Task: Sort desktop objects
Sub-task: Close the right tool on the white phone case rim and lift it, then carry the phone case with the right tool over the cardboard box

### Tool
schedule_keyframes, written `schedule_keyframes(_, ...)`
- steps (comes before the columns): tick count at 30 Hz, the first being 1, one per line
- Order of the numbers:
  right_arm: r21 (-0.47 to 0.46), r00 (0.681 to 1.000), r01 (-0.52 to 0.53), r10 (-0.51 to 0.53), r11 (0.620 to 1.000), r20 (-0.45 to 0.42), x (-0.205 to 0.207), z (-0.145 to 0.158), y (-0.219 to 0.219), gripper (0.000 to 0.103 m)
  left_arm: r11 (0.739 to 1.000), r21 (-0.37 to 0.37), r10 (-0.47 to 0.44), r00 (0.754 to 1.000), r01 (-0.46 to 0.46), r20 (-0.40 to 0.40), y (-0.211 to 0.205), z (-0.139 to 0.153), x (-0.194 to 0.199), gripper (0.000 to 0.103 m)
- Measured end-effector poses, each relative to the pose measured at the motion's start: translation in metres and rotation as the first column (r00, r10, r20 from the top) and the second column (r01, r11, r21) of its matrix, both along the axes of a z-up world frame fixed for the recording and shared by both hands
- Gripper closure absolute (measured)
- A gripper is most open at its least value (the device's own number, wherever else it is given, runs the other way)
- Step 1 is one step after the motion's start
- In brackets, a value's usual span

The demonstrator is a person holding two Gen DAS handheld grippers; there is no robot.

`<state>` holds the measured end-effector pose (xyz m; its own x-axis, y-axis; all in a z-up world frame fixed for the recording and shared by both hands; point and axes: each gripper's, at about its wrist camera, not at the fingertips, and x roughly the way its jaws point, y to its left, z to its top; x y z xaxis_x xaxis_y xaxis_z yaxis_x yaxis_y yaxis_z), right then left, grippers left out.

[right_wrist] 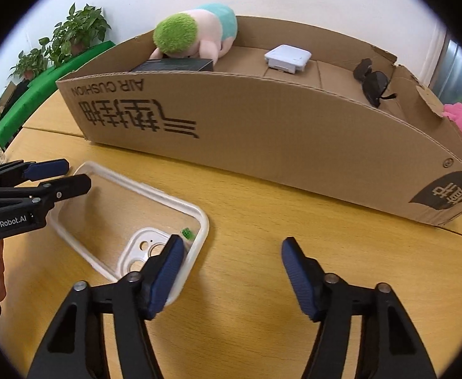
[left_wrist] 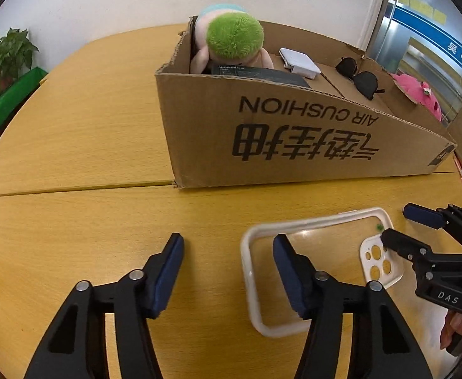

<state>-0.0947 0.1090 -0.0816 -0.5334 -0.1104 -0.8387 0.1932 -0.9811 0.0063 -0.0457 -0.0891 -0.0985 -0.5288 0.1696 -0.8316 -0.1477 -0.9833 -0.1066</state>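
Both the left gripper (left_wrist: 228,271) and right gripper (right_wrist: 231,271) stood wide open, empty, flanking the clear white-rimmed phone case (right_wrist: 155,208). Judged step: grasping it; next, boxing it in the brown cardboard carton (right_wrist: 278,145).

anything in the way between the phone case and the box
Only the box's near wall. The phone case lies on the table in front of it with bare tabletop between, so it must be lifted over that wall. Both hand-held grippers, left and right, are open beside the case.

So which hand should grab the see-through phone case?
Probably the right gripper: one finger already sits at the phone case corner by the camera holes. The left gripper is open too, straddling its opposite edge.
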Motion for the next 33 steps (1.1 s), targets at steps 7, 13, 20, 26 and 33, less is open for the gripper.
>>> schedule_keyframes(7, -0.026, 1.0, -0.004, 0.004, 1.0, -0.004, -0.002, 0.003, 0.011, 0.073, 0.998, 0.03, -0.055, 0.998, 0.054, 0.012, 0.019, -0.001, 0.01, 0.092)
schedule_keyframes(13, -0.053, 0.999, -0.036, 0.036, 0.998, 0.009, -0.001, 0.004, 0.012, 0.096, 0.998, 0.028, -0.058, 0.998, 0.058, 0.014, 0.027, 0.004, 0.02, 0.096)
schedule_keyframes(20, -0.103, 0.998, -0.016, 0.01, 0.994, -0.063, 0.013, 0.032, 0.027, 0.097, 0.996, 0.047, -0.067, 0.993, 0.071, -0.095, 0.038, 0.054, 0.025, 0.096)
schedule_keyframes(26, -0.123, 0.967, -0.001, -0.03, 0.992, -0.254, 0.02, 0.112, 0.055, 0.097, 0.99, 0.055, -0.107, 0.956, 0.127, -0.274, 0.058, 0.14, 0.016, 0.096)
schedule_keyframes(33, -0.099, 0.884, 0.019, -0.063, 0.995, -0.463, 0.012, 0.217, 0.088, 0.096, 0.979, 0.063, -0.15, 0.889, 0.196, -0.434, 0.085, 0.235, -0.023, 0.096)
